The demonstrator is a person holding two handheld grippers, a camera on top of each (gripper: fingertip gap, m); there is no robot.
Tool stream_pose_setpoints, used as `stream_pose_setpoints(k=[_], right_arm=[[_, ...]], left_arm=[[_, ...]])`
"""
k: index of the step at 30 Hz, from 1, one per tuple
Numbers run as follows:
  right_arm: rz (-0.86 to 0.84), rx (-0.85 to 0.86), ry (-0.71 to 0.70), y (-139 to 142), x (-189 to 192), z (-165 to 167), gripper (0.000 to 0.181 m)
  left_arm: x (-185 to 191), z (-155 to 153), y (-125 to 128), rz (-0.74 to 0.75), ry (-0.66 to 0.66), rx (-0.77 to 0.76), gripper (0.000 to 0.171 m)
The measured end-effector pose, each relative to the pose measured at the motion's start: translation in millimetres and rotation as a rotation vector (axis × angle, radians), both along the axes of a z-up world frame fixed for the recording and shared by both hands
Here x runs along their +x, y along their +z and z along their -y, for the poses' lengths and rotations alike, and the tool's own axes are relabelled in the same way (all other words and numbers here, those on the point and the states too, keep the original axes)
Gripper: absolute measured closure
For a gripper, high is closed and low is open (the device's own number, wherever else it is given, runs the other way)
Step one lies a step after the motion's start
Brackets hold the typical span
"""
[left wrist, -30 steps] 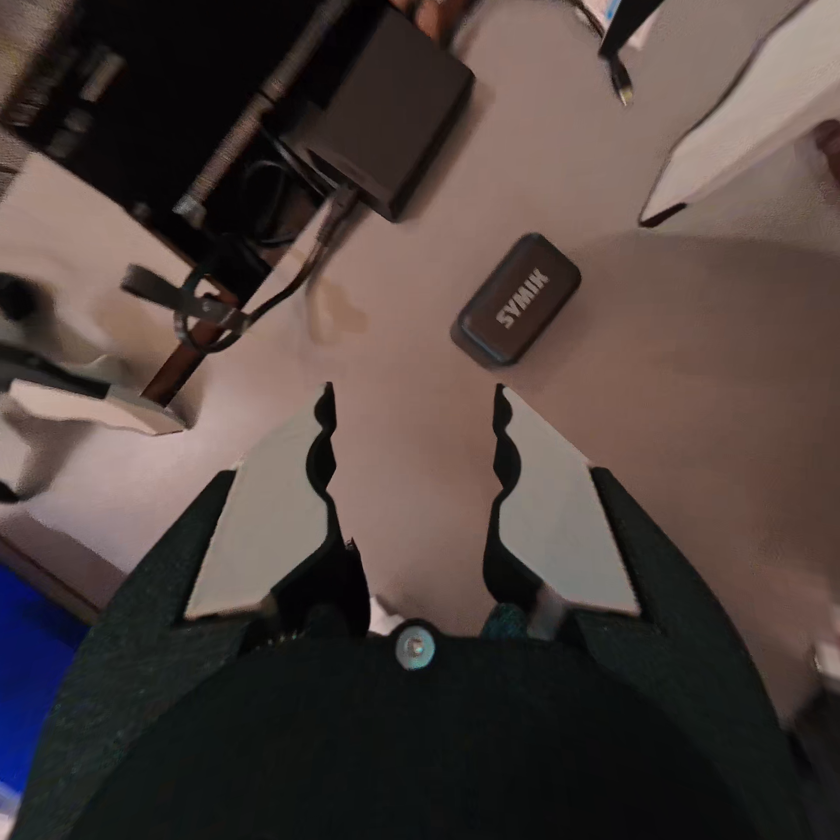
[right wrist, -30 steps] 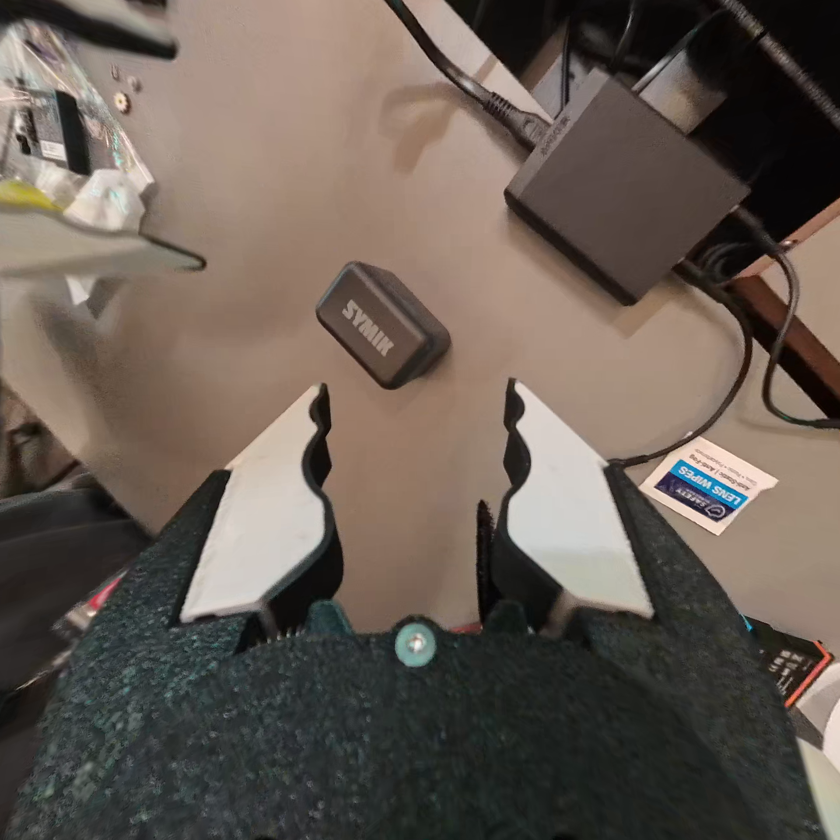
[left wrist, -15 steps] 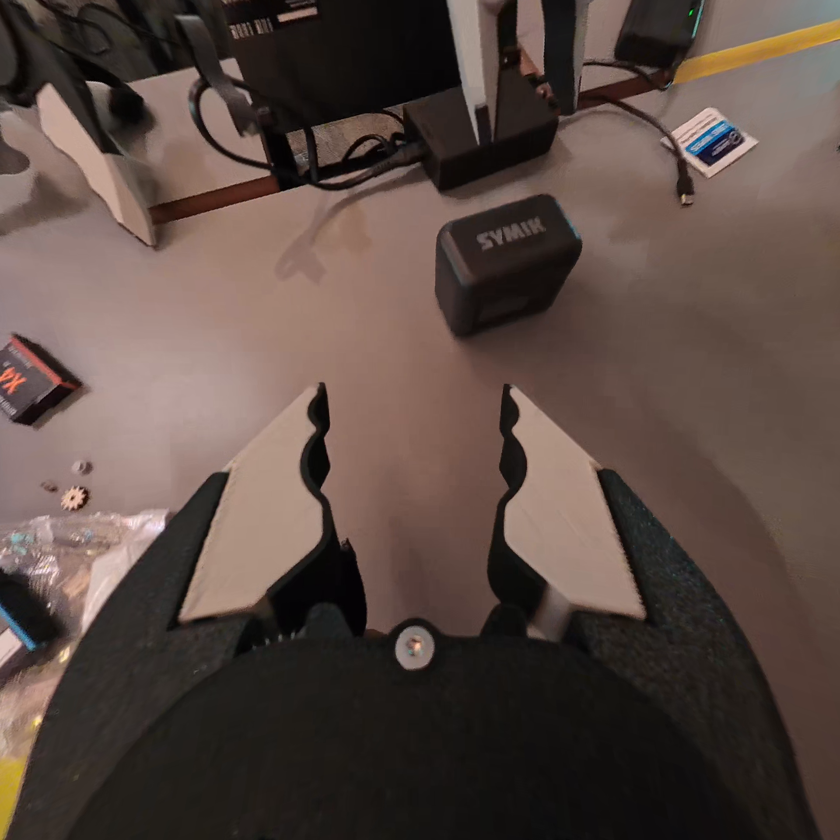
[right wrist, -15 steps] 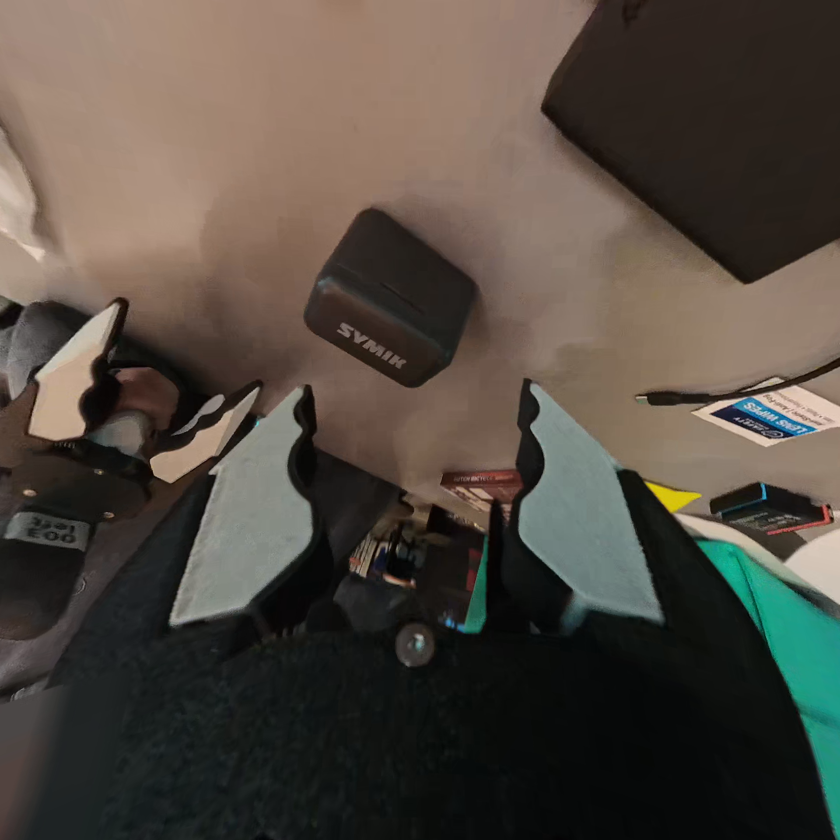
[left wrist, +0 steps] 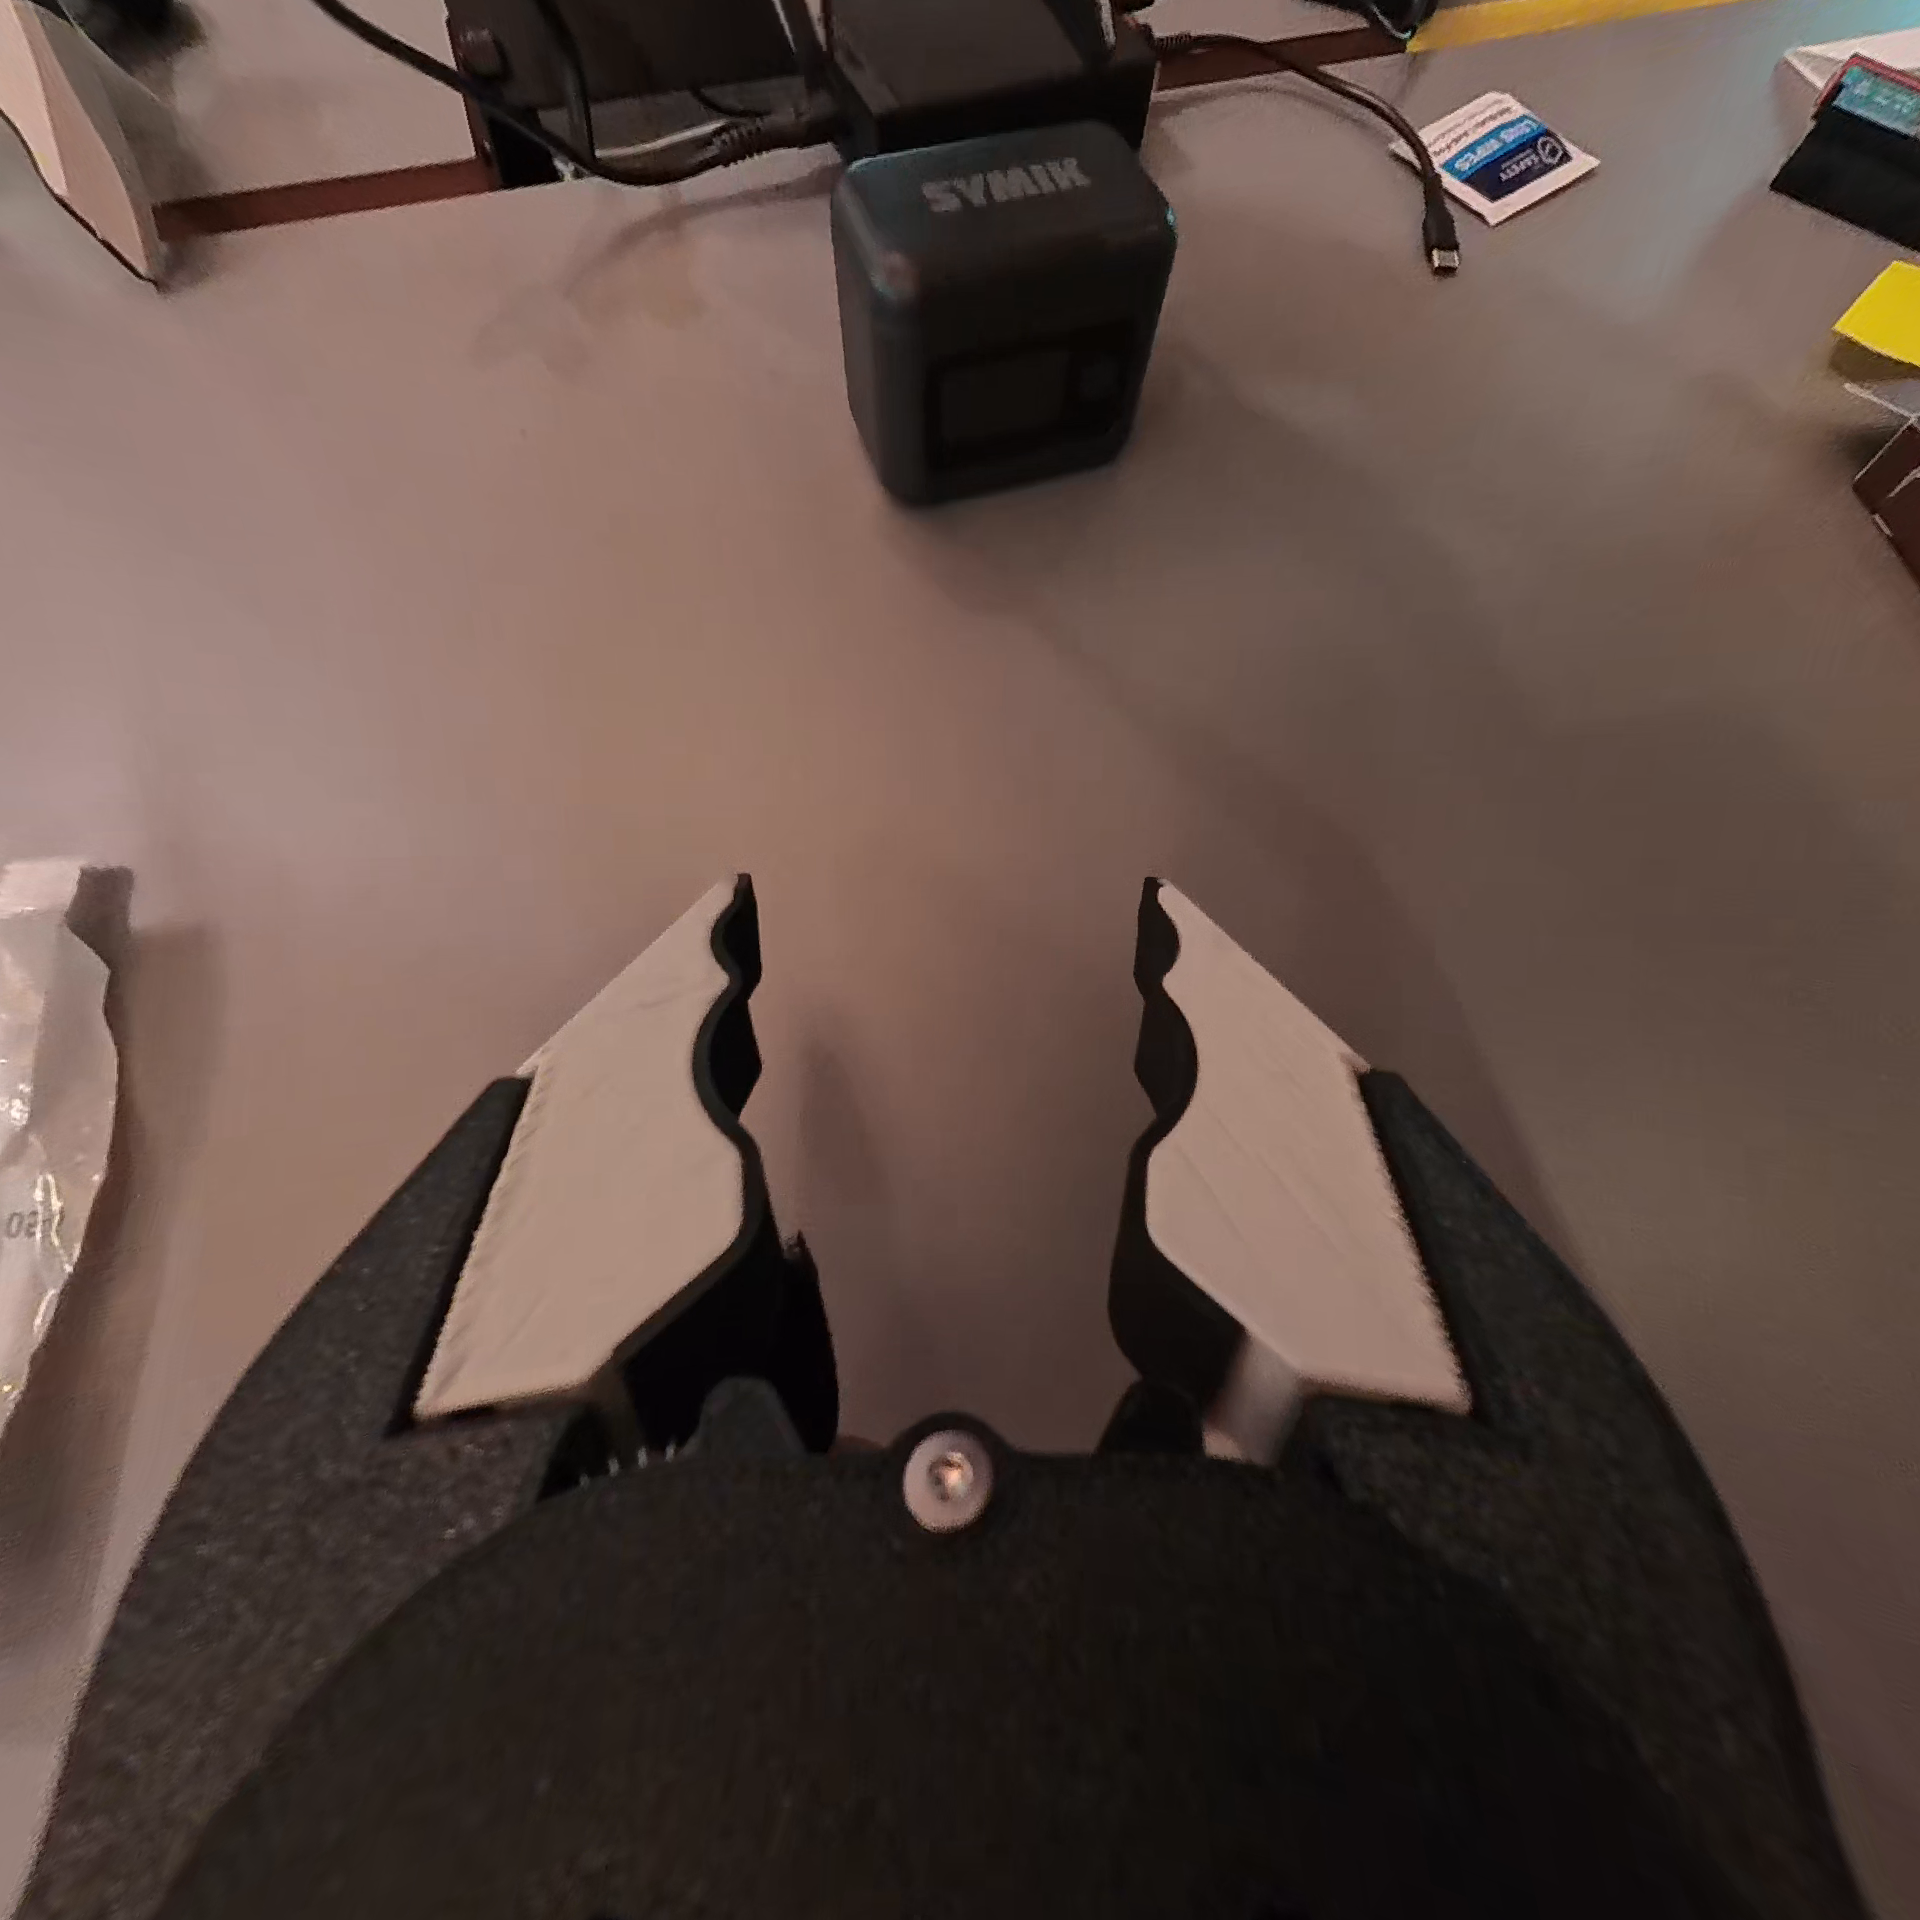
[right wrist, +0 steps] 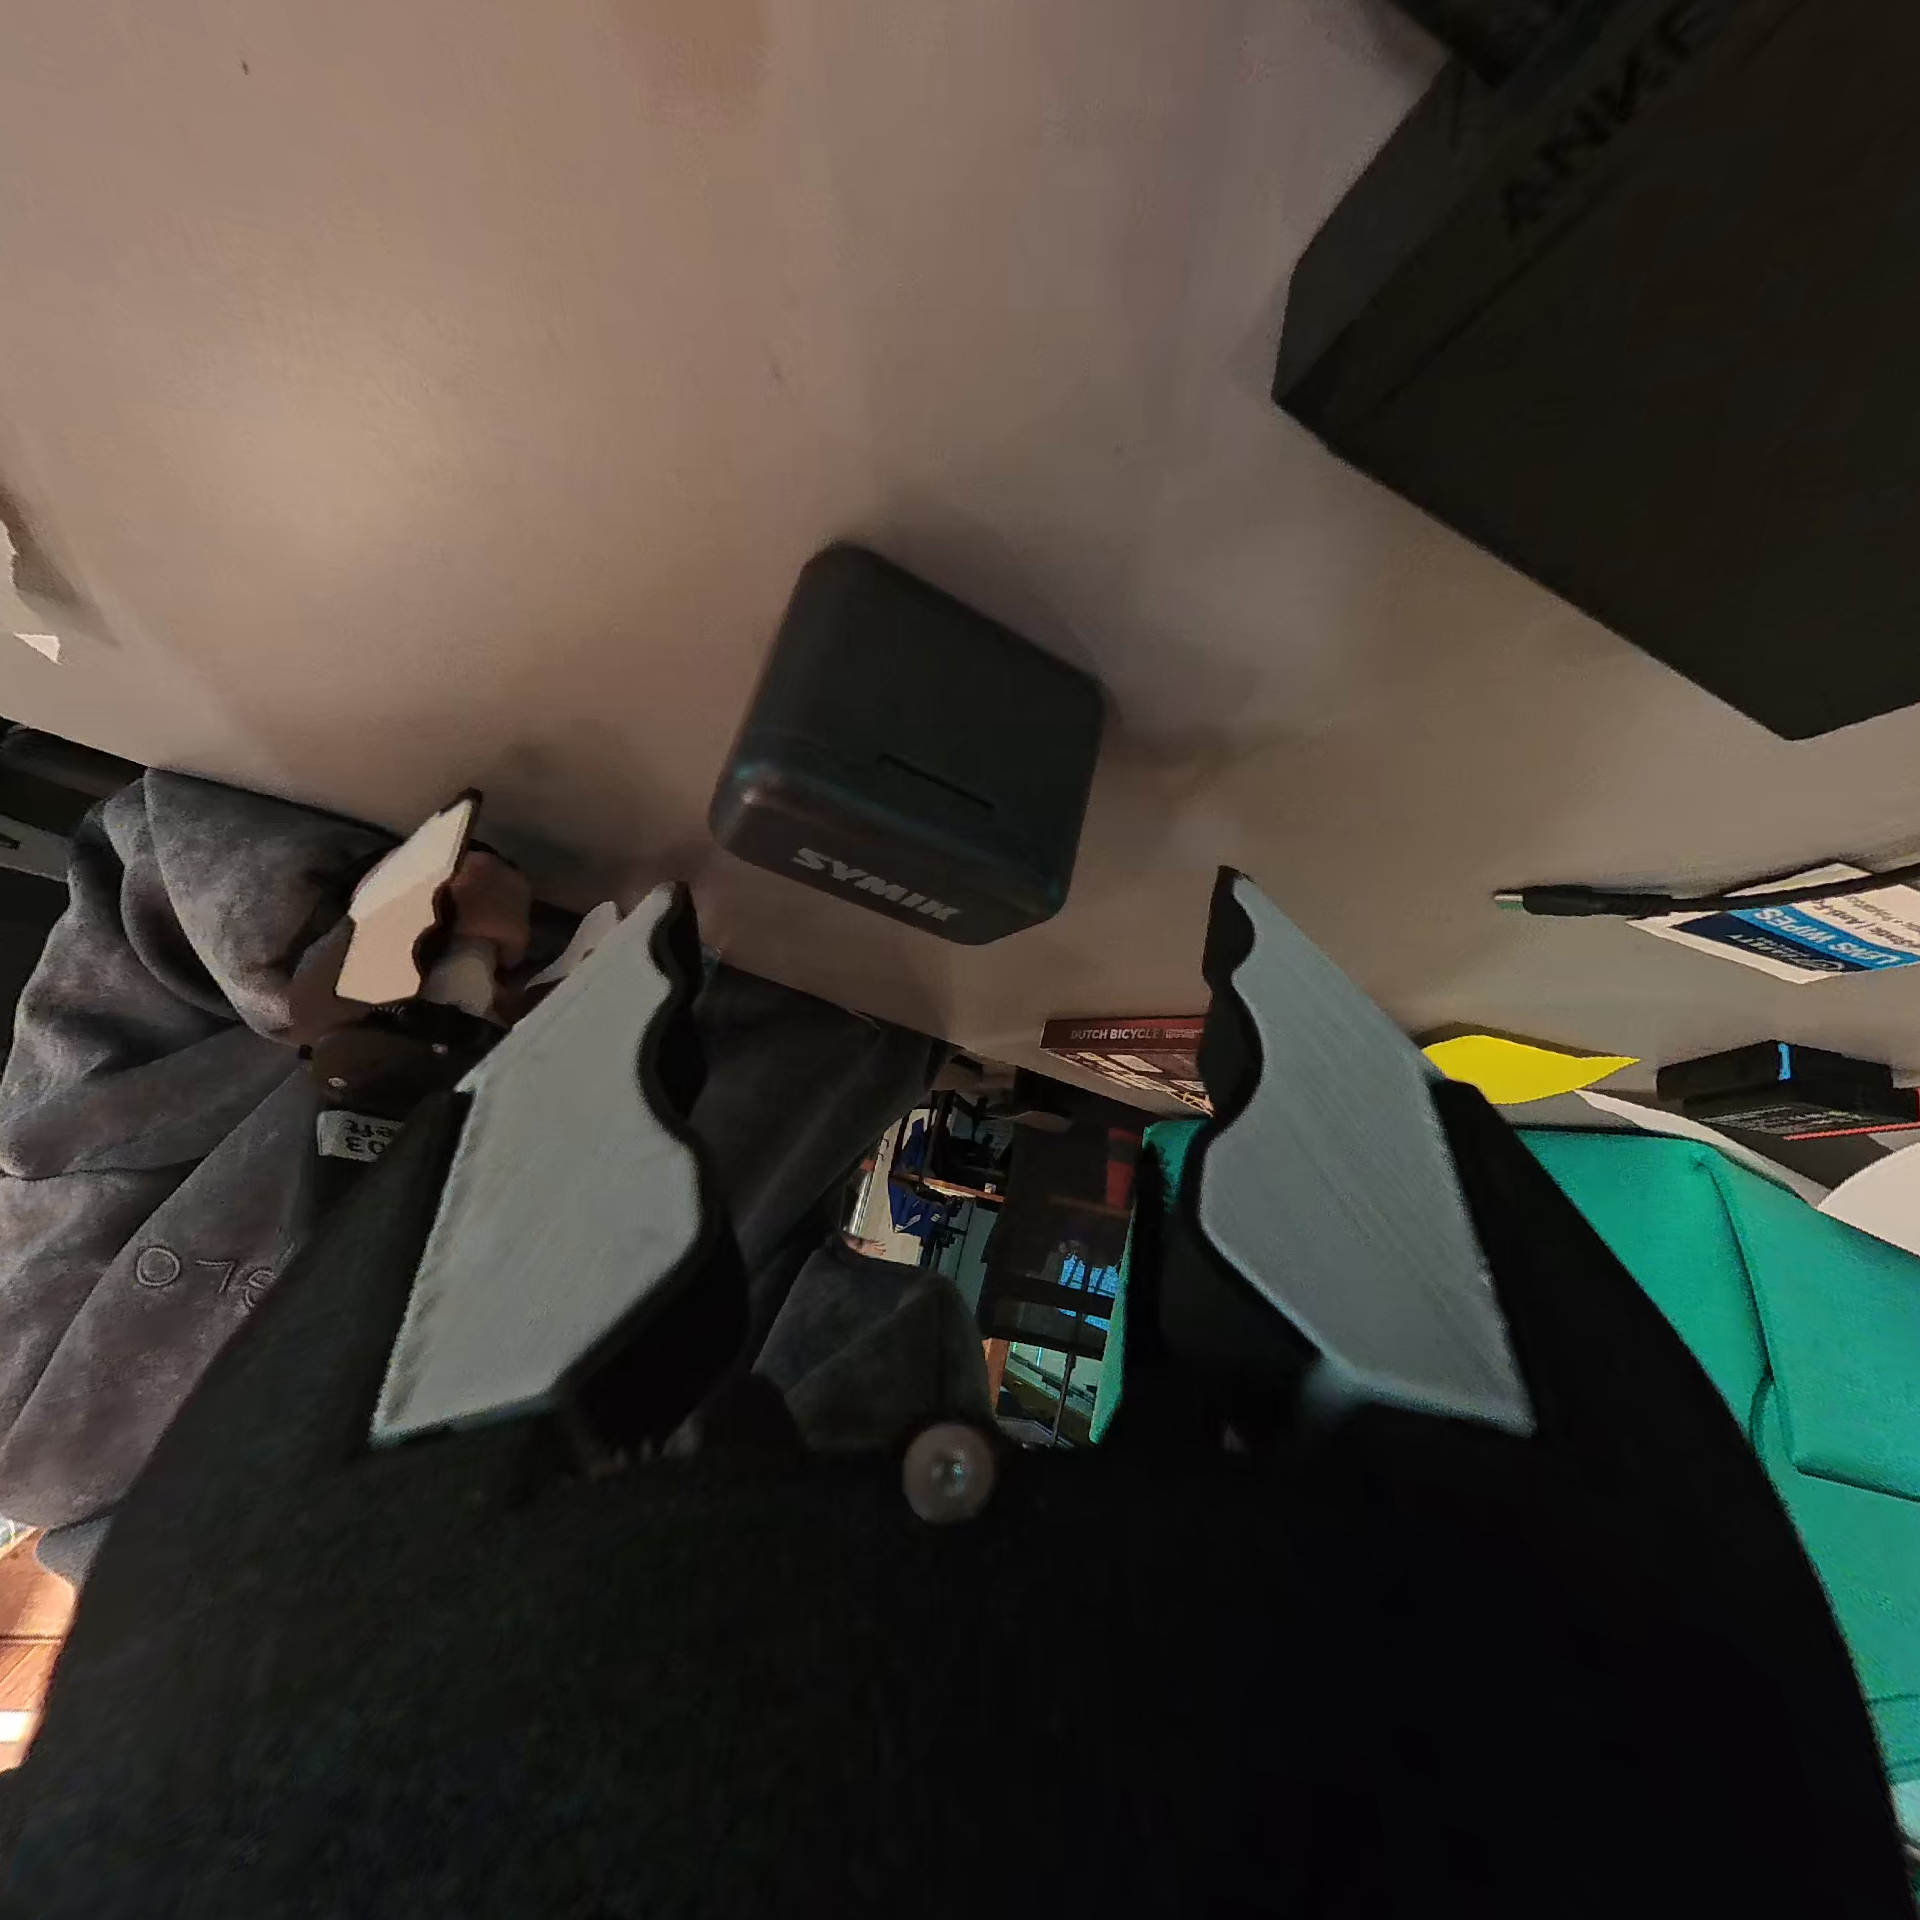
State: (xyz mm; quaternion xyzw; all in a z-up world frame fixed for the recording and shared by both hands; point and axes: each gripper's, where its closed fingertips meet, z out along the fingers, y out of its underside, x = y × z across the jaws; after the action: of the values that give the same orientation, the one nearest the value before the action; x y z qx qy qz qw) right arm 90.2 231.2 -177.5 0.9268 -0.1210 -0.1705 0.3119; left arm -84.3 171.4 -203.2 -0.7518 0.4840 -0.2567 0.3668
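**Both grippers empty, small dark box untouched on the table**

Going left to right: at the far left of the left wrist view lies a crinkled clear plastic bag [left wrist: 47, 1091] on the grey table [left wrist: 520, 644]. The left gripper [left wrist: 943, 883] hovers low over bare tabletop, its two fingers spread apart with nothing between them. Straight ahead of it, well apart, stands the small dark box [left wrist: 1003, 312], upright, rounded at the corners, with pale lettering on its top and a small screen-like panel on the side facing the gripper. Just behind it sits a black device [left wrist: 997, 73] with cables. Further right lie a loose cable end [left wrist: 1442, 249] and a blue-and-white sachet [left wrist: 1496, 156].

The right gripper [right wrist: 945, 883], seen in its own tilted view, is also spread wide and holds nothing; the box [right wrist: 914, 748] lies just beyond its tips, nearer its left finger, not touching as far as I can tell.

Judging by this, nothing has been gripped or lifted yet.
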Motion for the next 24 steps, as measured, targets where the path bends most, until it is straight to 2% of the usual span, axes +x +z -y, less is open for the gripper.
stream_pose_setpoints(k=[3,6,9,12,18,22,24], right_arm=[[0.018,0.016,0.023,-1.0,2.0,-2.8,0.085],[0.024,0.08,0.144,-1.5,1.2,-12.3,0.091],[0.102,0.074,0.382,5.0,4.9,-15.1,0.09],[0.126,0.087,0.631,7.8,-8.8,-23.6,0.09],[0.15,0.143,0.968,-12.7,-50.2,-42.1,0.094],[0.157,0.122,1.097,-24.1,-61.8,-37.0,0.092],[0.153,0.17,1.106,-23.1,-68.0,-38.1,0.093]], left_arm=[[-0.8,-7.7,2.3,0.001,0.011,0.005,0.099],[-4.0,-20.5,6.3,0.006,0.031,0.023,0.099],[-10.5,-37.4,6.8,0.013,0.075,0.012,0.099],[-18.5,-51.5,5.9,0.019,0.119,-0.012,0.098],[-31.8,-62.4,4.6,0.028,0.165,-0.026,0.098],[-37.4,-62.7,0.9,0.019,0.157,-0.013,0.098],[-38.9,-64.2,-0.2,0.027,0.154,-0.024,0.098]])
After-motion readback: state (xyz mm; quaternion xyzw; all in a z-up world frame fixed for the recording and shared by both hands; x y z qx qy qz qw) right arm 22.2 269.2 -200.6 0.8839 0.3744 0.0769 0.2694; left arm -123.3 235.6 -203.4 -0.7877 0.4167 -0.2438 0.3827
